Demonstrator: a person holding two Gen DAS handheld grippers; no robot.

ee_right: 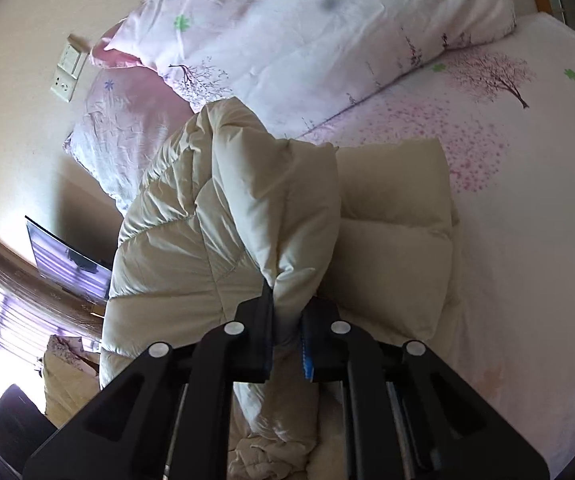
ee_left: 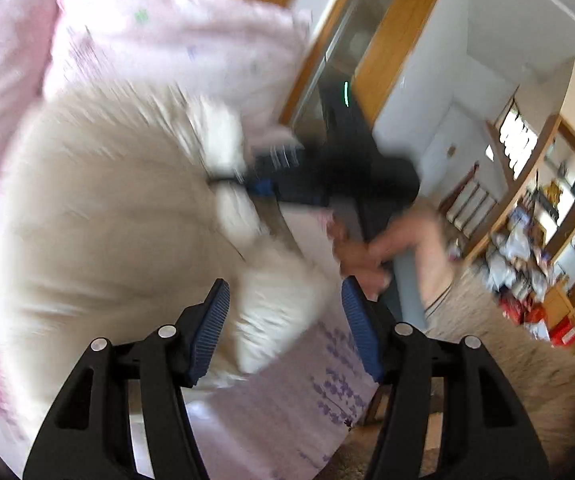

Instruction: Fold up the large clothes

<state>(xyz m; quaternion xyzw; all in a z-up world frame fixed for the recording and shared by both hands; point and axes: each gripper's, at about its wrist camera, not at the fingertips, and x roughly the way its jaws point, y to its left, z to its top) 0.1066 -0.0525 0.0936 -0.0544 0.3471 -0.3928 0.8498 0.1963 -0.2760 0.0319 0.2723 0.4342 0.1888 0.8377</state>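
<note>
Your right gripper (ee_right: 285, 334) was pinched nearly closed on a puffy fold of the cream quilted jacket (ee_right: 223, 208), the padding bulging out above the narrow gap between its fingers. Your left gripper (ee_left: 285, 328) stood wide apart with nothing between its blue pads (ee_left: 211, 328); it hovered over the jacket's lower part, close above the fabric, though the left wrist view was too smeared to say whether it touched. In that same view your right hand (ee_left: 367, 256) showed, wrapped around the other gripper's handle.

The jacket lay on the bed (ee_right: 527, 240), on a sheet printed with pink blossom trees; one part was lifted and draped from your right gripper, while another padded panel (ee_right: 391, 216) lay flat just beside it. A folded pink duvet (ee_right: 327, 28) sat behind it, near the wall.

You were likely handling something light but bulky: soft, springy filling that resists creasing and puffs back open, under a smooth shell that probably slips. A hold on a stitched seam or hem, where the padding is thin, would likely have bitten better than a hold on a fat quilted section. The free left gripper would have served best on the opposite edge.
</note>
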